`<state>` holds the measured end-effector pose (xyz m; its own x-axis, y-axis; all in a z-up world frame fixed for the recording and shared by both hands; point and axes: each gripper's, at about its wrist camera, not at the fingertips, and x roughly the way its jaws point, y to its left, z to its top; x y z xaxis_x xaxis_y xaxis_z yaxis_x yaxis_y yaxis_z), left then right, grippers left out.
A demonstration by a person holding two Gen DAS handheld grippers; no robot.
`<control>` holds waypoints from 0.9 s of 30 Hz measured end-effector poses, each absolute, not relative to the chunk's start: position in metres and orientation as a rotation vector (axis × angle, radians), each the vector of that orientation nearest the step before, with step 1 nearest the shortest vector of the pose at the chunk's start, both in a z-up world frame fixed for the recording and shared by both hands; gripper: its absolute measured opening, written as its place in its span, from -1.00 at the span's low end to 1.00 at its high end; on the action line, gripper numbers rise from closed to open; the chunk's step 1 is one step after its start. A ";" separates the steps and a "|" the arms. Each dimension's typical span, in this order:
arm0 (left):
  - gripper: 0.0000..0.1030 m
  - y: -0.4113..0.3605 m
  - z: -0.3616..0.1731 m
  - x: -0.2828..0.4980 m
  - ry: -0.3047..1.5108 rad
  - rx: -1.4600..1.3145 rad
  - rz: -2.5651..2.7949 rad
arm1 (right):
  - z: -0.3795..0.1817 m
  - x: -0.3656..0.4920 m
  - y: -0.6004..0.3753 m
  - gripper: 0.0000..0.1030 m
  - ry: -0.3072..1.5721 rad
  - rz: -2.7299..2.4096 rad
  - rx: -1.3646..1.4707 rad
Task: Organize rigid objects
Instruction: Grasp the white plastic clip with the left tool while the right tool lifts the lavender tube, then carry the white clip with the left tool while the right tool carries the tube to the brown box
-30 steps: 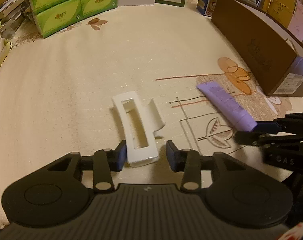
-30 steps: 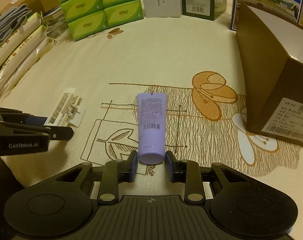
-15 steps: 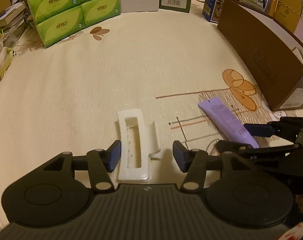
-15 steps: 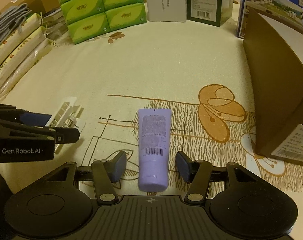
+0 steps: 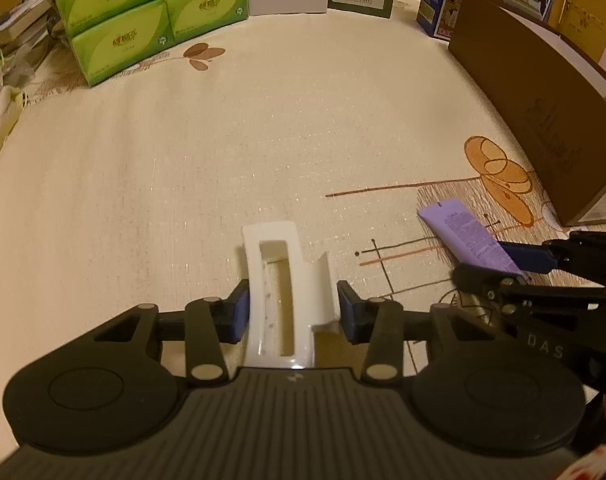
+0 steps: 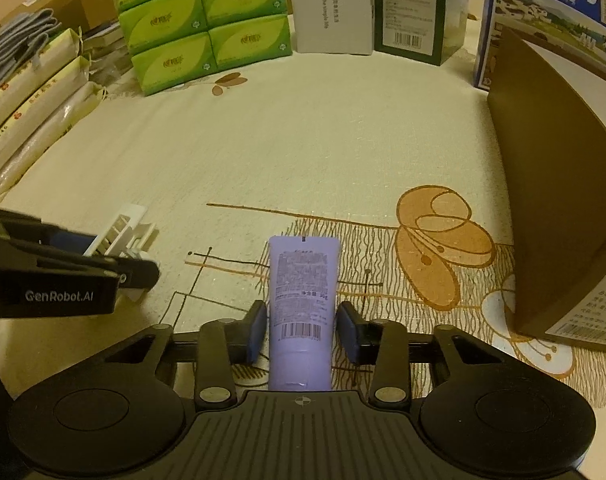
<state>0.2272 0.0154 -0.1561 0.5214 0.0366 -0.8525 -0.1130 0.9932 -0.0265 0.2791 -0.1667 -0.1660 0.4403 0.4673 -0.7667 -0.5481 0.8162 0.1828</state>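
Left gripper (image 5: 293, 312) jaws have just been closing; white hair claw clip (image 5: 281, 296) sits between the 2 blue pads, which touch its sides. Clip lies on the cream patterned tablecloth (image 5: 223, 152), long axis pointing away from camera. Right gripper (image 5: 515, 266) enters at right, its fingers around the near end of the purple tube (image 5: 465, 236). Brown cardboard box (image 5: 543, 120) stands beyond the tube. Green tissue packs (image 5: 143, 12) stacked far left.
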 end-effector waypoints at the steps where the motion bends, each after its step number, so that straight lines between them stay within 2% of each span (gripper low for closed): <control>1: -0.25 0.016 -0.156 0.226 1.015 -0.084 0.088 | -0.166 0.278 -0.166 -0.39 0.915 0.632 -0.102; 27: -0.28 0.014 -0.154 0.222 1.011 -0.075 0.077 | -0.167 0.278 -0.167 -0.40 0.911 0.640 -0.121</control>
<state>0.2221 0.0141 -0.1543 0.5286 0.0296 -0.8483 -0.0994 0.9947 -0.0272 0.2778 -0.1672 -0.1671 0.4429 0.4648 -0.7667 -0.5636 0.8094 0.1651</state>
